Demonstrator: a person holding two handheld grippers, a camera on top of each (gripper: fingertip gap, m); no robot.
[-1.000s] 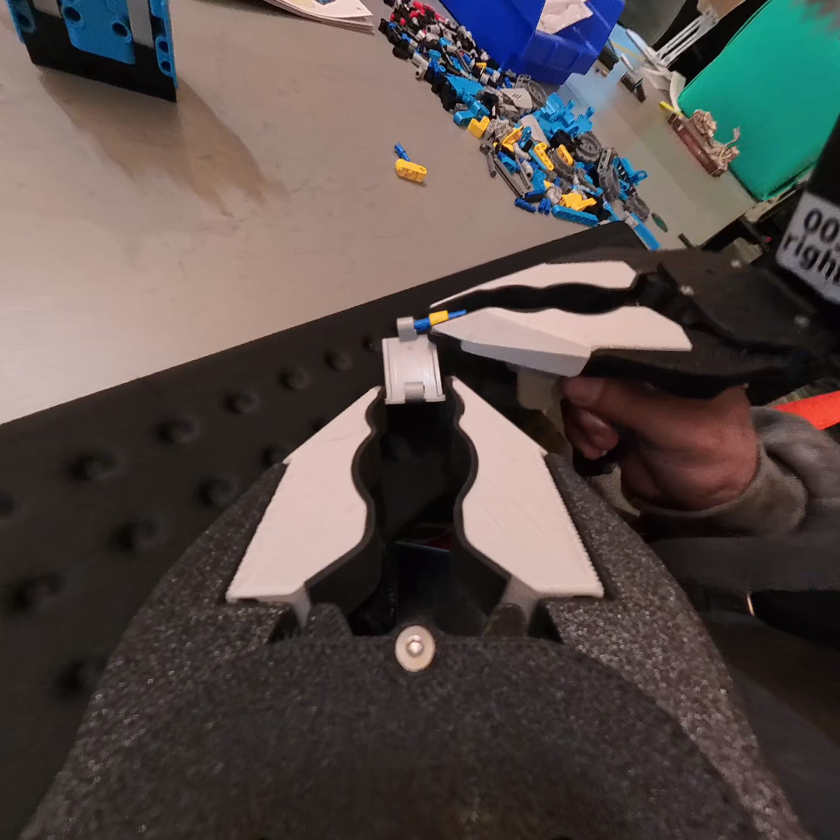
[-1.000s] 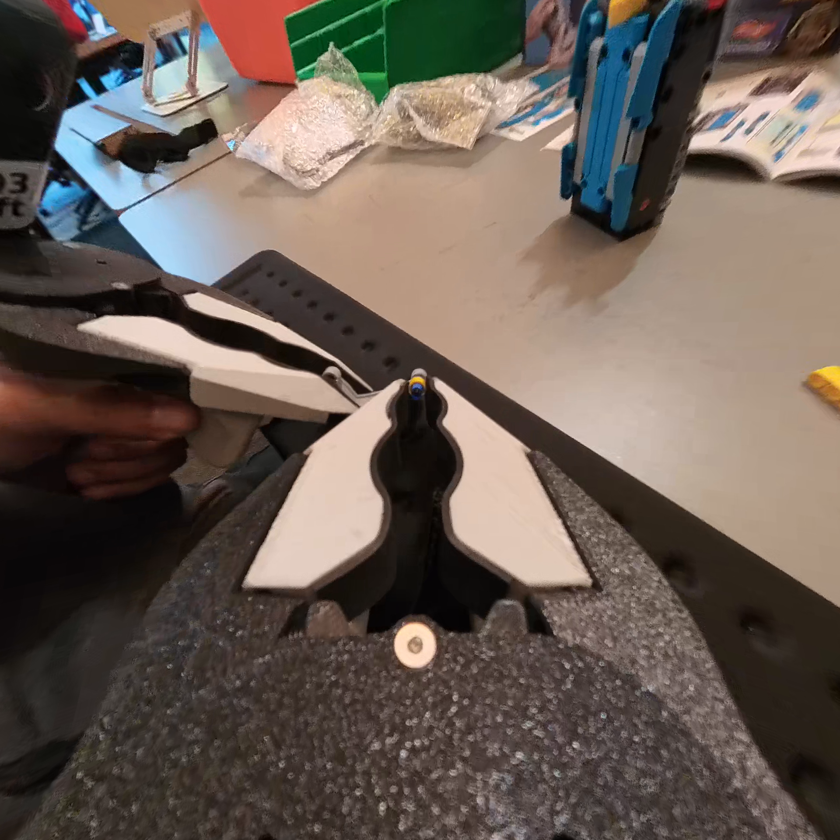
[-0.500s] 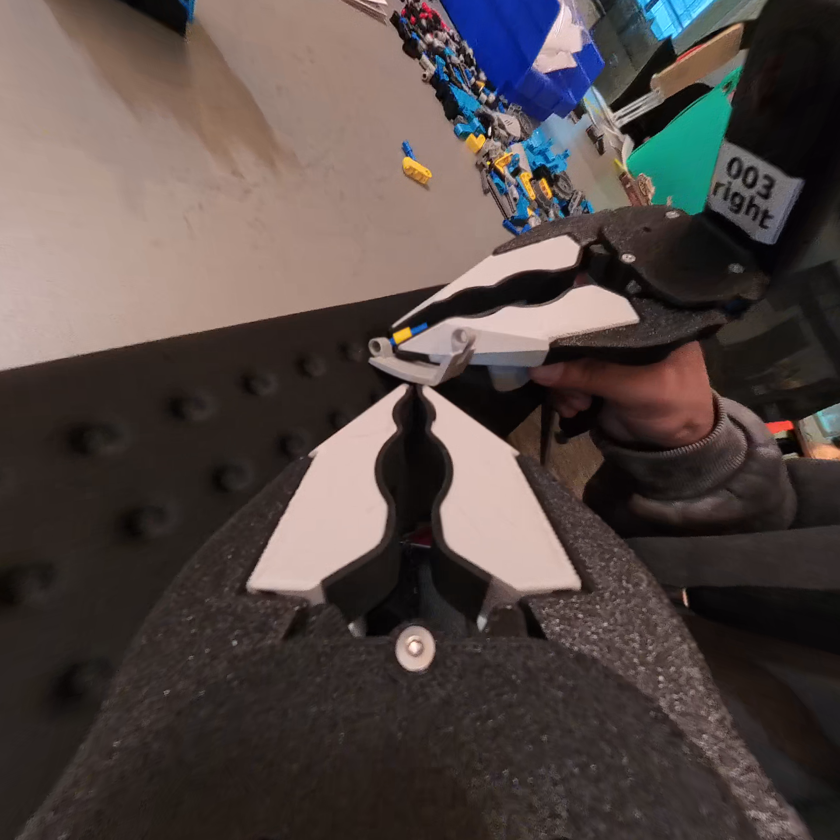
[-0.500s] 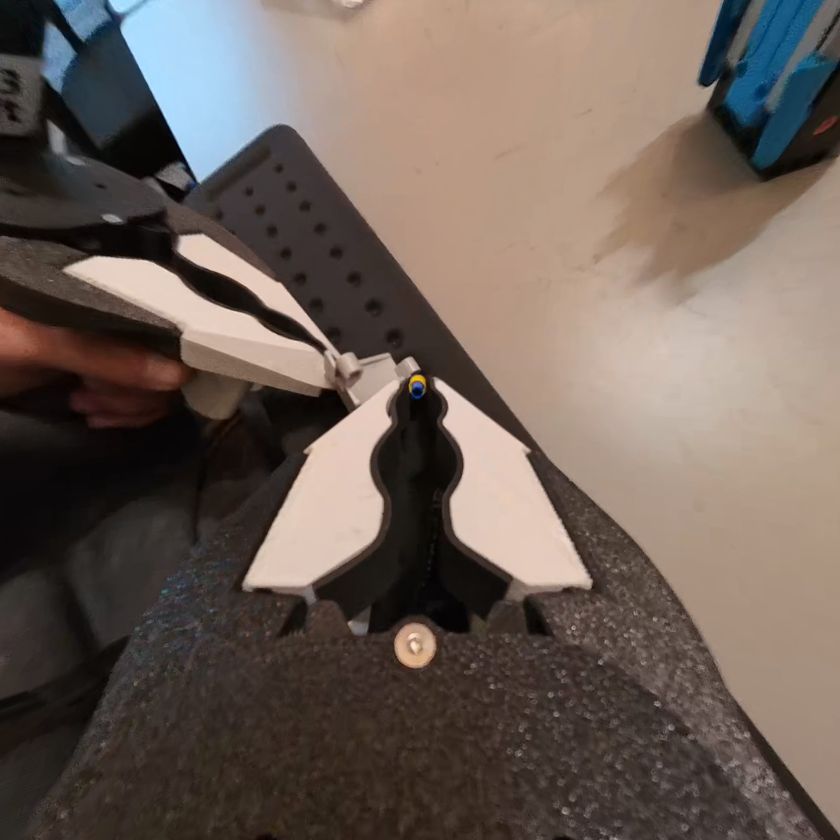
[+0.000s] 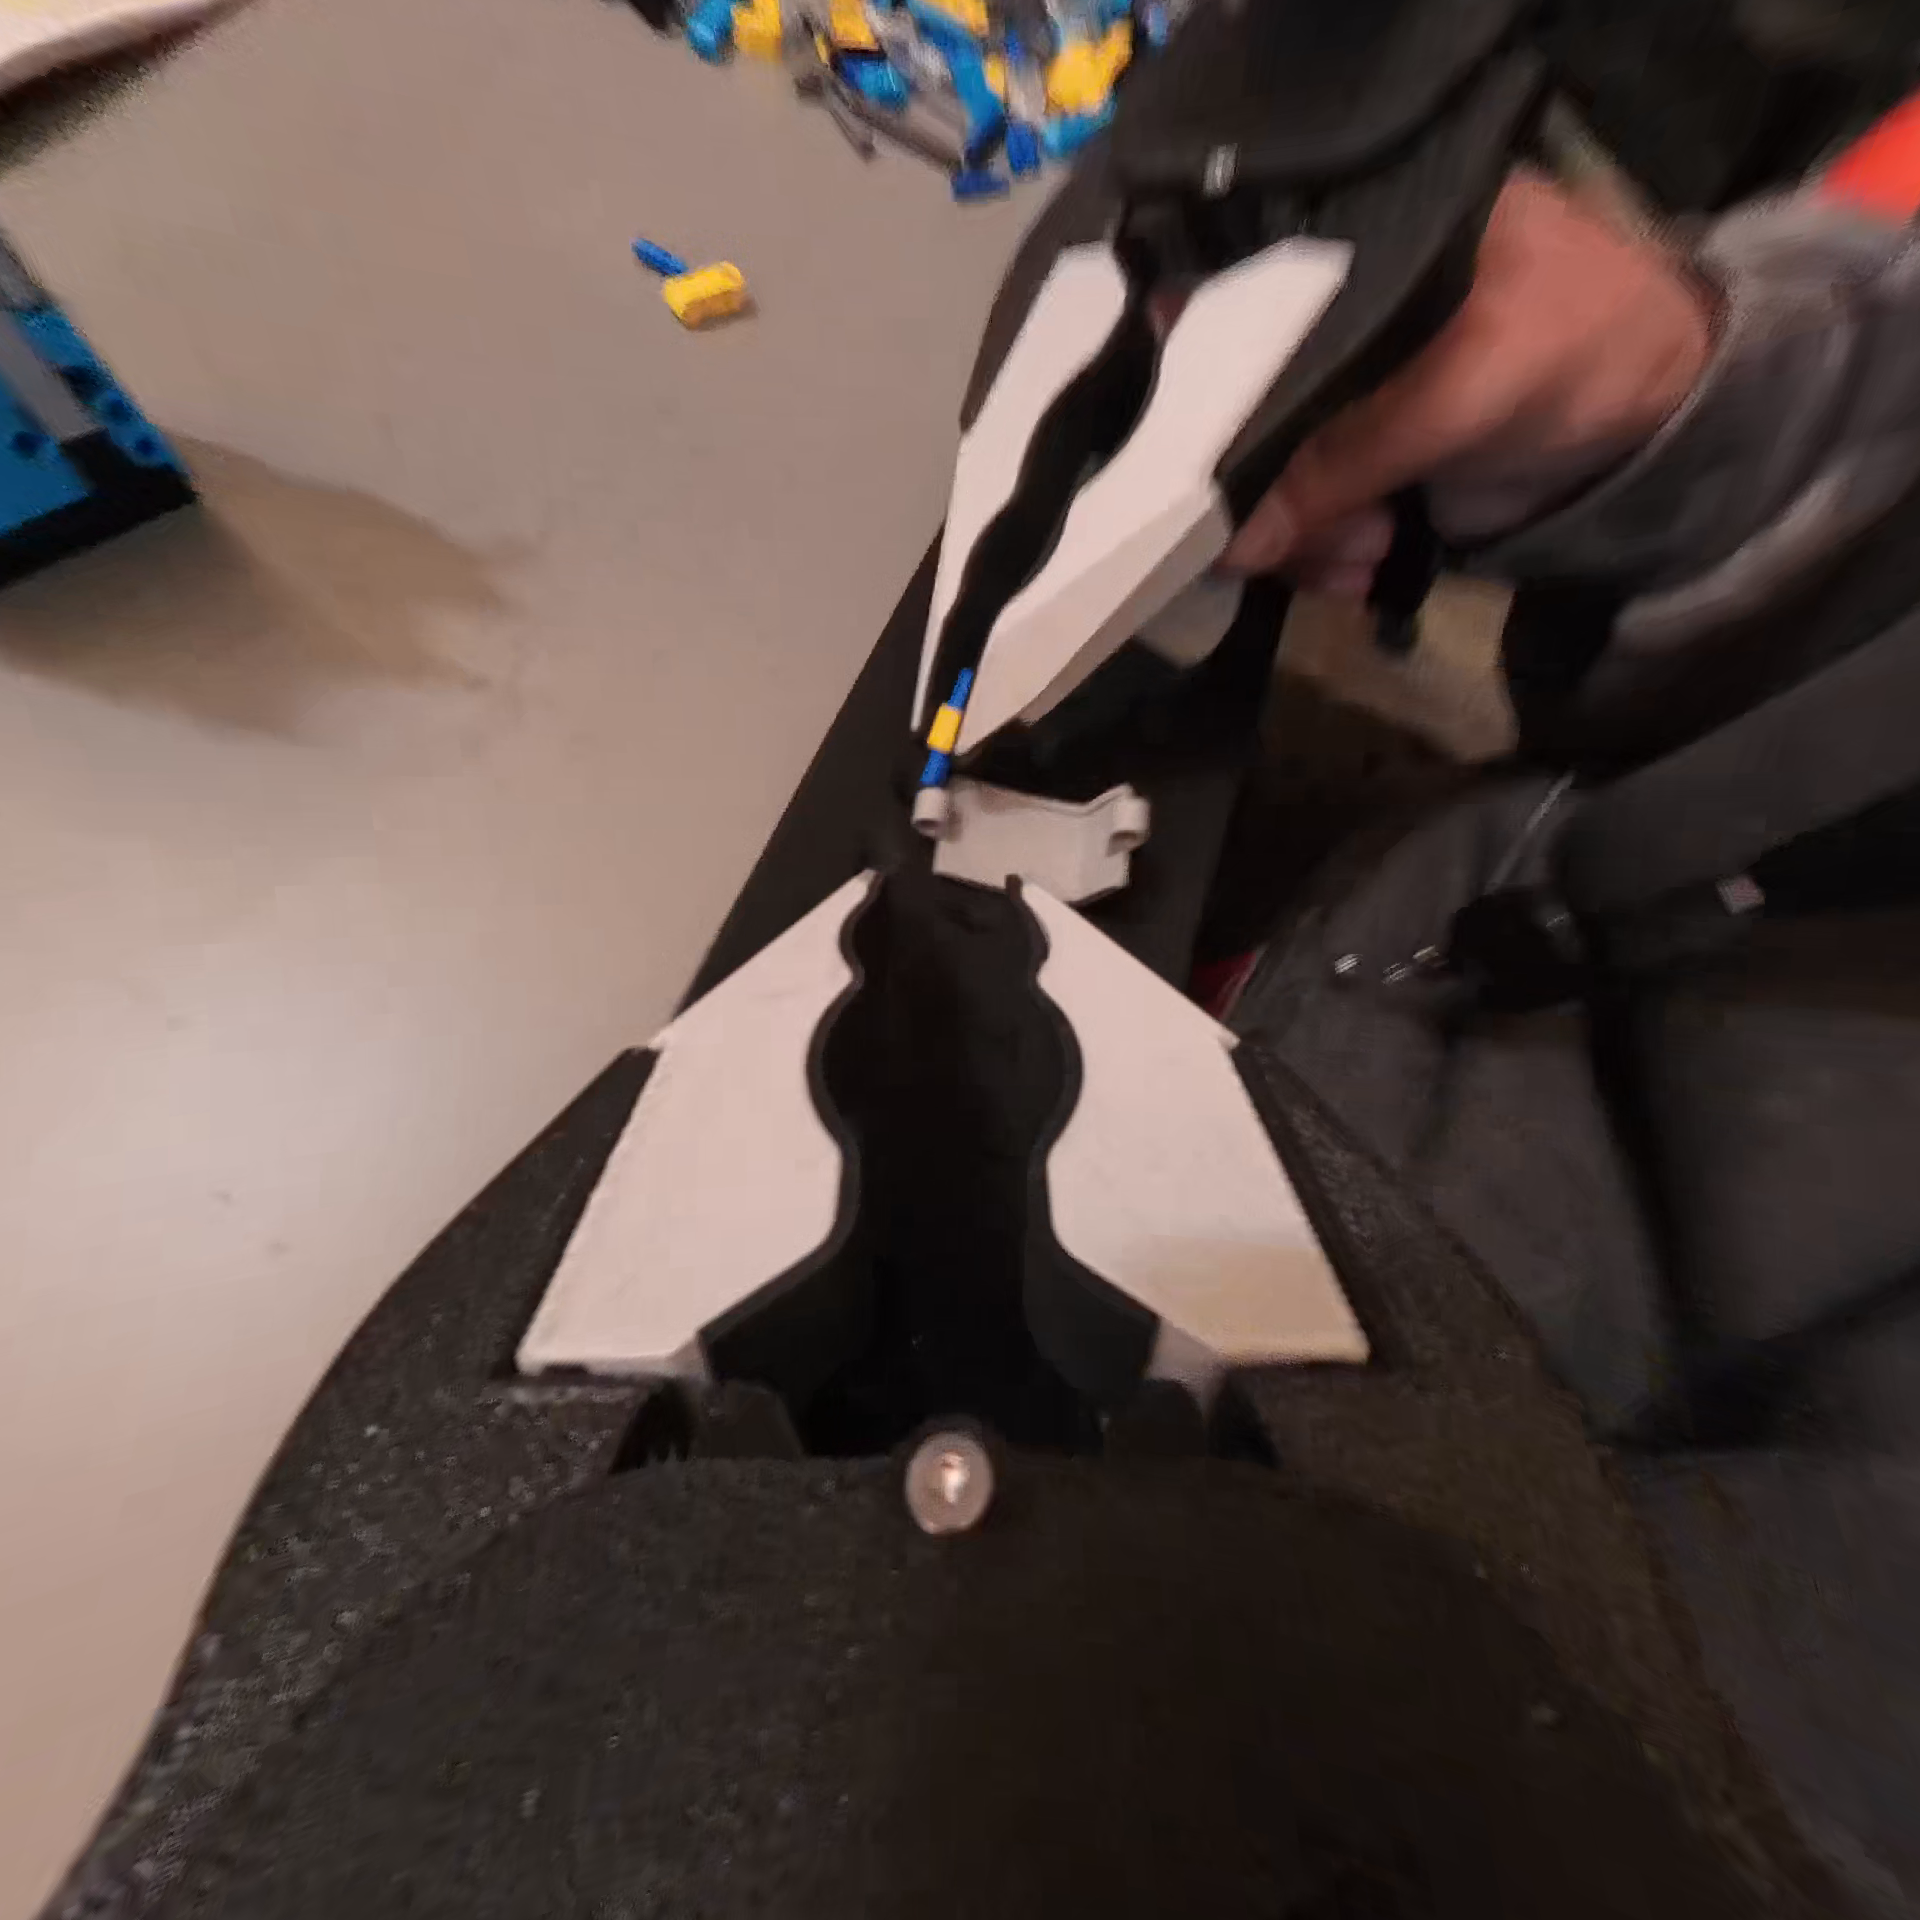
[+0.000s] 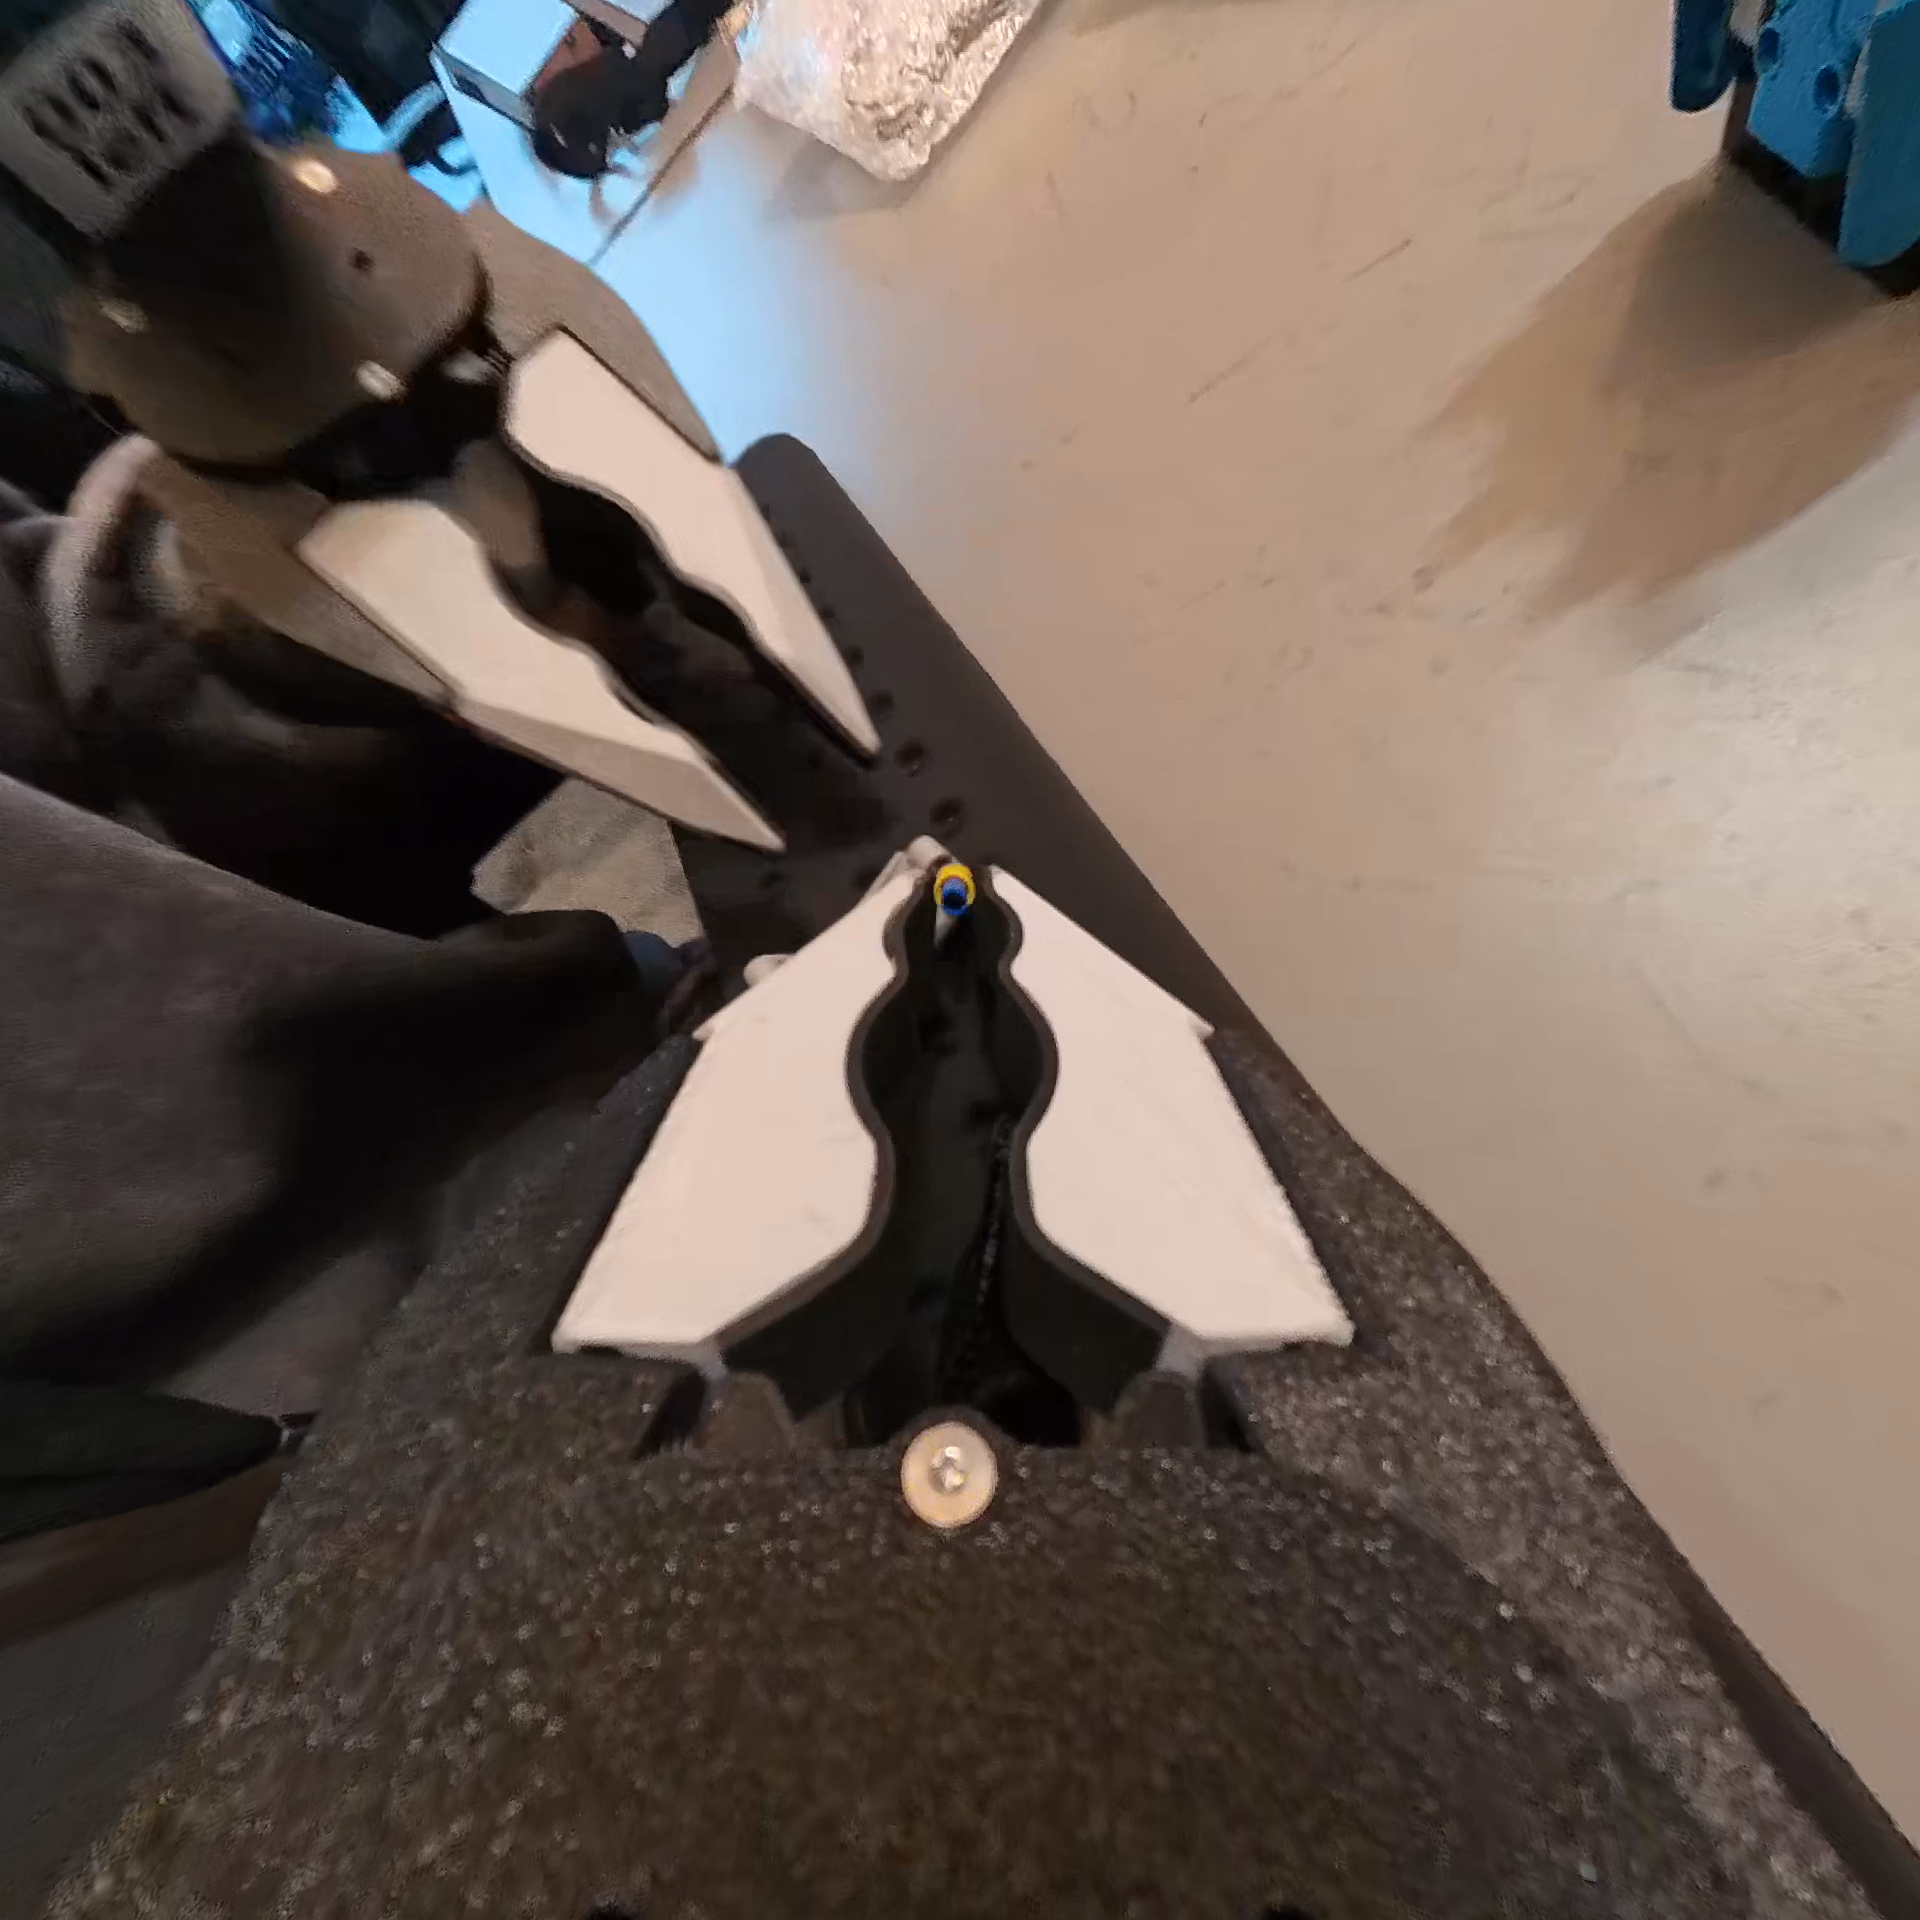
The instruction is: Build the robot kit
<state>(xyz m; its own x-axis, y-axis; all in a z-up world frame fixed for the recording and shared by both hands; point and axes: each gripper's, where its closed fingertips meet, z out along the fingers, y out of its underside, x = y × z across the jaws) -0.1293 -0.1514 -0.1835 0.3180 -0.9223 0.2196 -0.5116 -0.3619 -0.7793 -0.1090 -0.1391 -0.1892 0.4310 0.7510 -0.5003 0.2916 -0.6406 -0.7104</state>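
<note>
A thin blue pin with a yellow bush point(image 5: 943, 724) is pinched at the very tips of the right gripper point(image 5: 940, 743), whose jaws are closed on it; the right wrist view shows it end-on point(image 6: 952, 891). Its far tip sits in the round end of a light grey building-toy panel point(image 5: 1034, 840), which hangs from the pin beyond the edge of the tabletop point(image 5: 364, 727). The left gripper point(image 5: 943, 883) sits just near of the panel with its jaws parted a little; blur makes it hard to say whether they touch it, though the gap looks free. A black perforated board point(image 6: 935, 665) lies along the tabletop edge beneath both tools. Farther left on the tabletop lie a loose yellow connector with a blue pin point(image 5: 698, 289), a heap of blue, yellow and grey pieces point(image 5: 914, 73) at the far side, and a blue-and-black built block point(image 5: 62, 447).
</note>
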